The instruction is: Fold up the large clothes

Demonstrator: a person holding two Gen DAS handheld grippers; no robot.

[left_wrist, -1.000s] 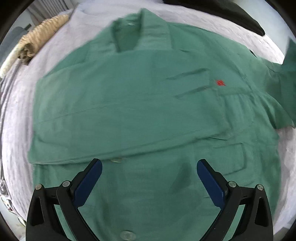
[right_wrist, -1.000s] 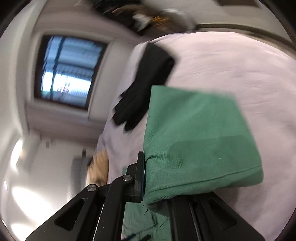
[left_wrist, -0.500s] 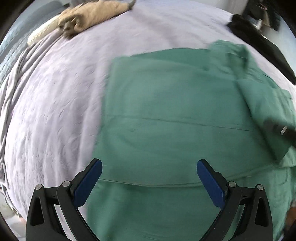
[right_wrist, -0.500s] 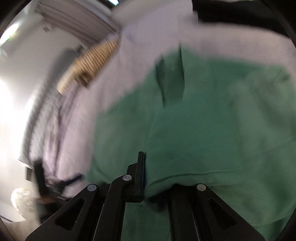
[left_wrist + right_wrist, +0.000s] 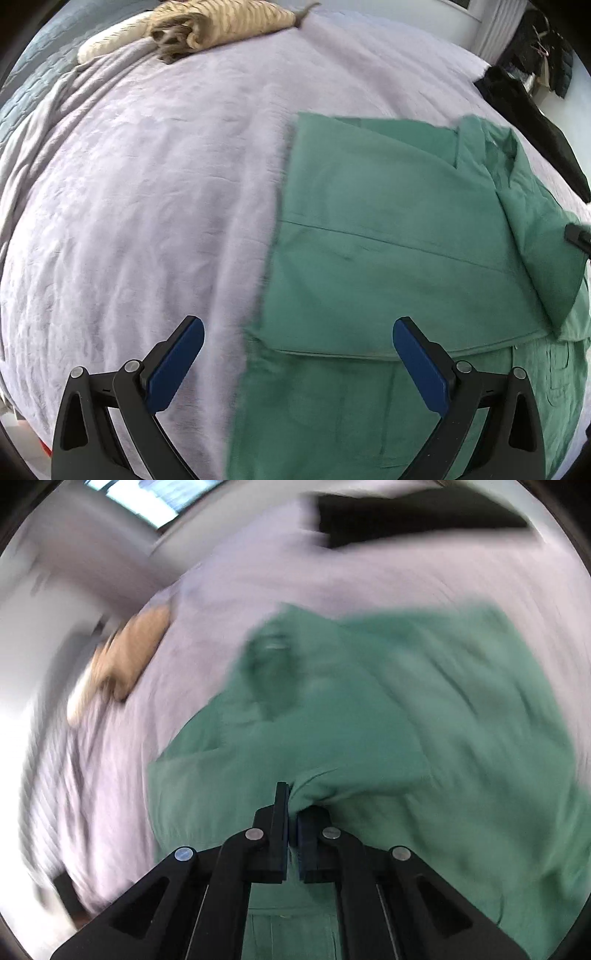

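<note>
A large green shirt point(image 5: 388, 236) lies spread on a pale lilac bedspread point(image 5: 147, 206), its left side folded inward. My left gripper point(image 5: 297, 345) hangs open over the shirt's left edge, holding nothing, blue pads wide apart. In the blurred right wrist view my right gripper point(image 5: 293, 808) is shut on a bunched fold of the green shirt point(image 5: 369, 716), carried over the shirt's body. The tip of that right gripper point(image 5: 578, 236) shows at the far right of the left wrist view, above the folded-over sleeve point(image 5: 543, 243).
A rolled tan striped cloth point(image 5: 218, 22) lies at the far end of the bed, beside a grey quilt point(image 5: 26, 85) at the left. A black garment point(image 5: 532, 122) lies along the right edge. Bare bedspread fills the left half.
My left gripper slid left, from over the shirt's middle to its left edge. My right gripper swung the held sleeve from beyond the shirt over onto its body.
</note>
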